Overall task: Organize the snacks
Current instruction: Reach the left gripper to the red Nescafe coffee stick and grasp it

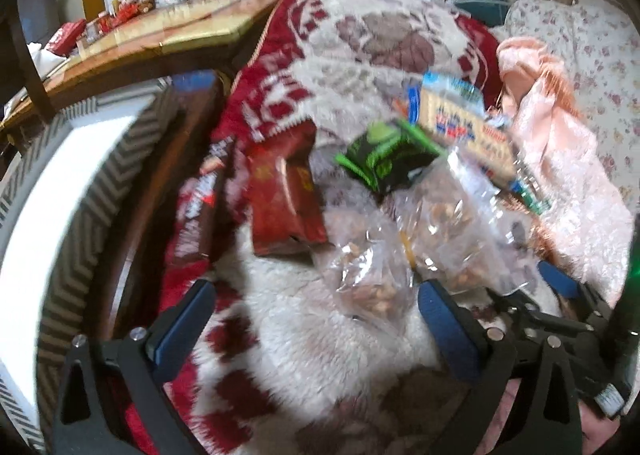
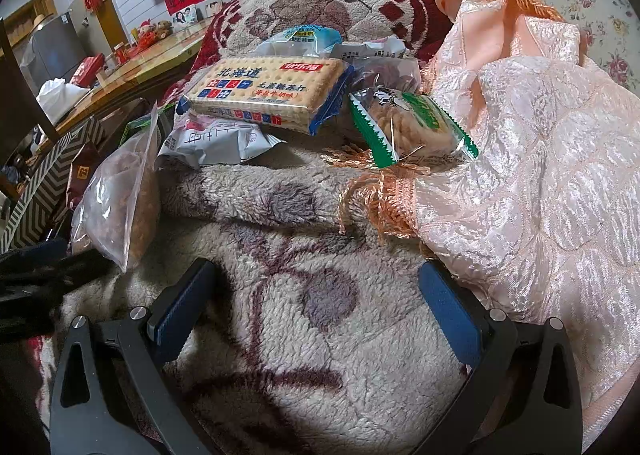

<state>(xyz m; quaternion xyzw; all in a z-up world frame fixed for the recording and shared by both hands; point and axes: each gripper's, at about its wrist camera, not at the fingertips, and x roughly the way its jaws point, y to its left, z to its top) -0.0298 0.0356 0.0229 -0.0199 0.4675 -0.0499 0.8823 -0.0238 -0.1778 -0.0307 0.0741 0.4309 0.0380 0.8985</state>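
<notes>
Fleece blanket [image 2: 304,263] with a flower pattern covers the sofa, and the snacks lie on it in a loose pile. Both tools are empty, with jaws apart: the left gripper [image 1: 316,319] and the right gripper [image 2: 316,303]. A clear bag of nuts [image 1: 376,275] lies just in front of the left gripper, a little to its right, so the left hand is nearer to it. Its long axis runs away from the tool. Beyond it are a green packet [image 1: 384,155], a red packet [image 1: 284,199] and a cracker pack [image 2: 272,91]. A box with a zigzag rim [image 1: 92,191] stands on the left; I cannot see anything inside it.
</notes>
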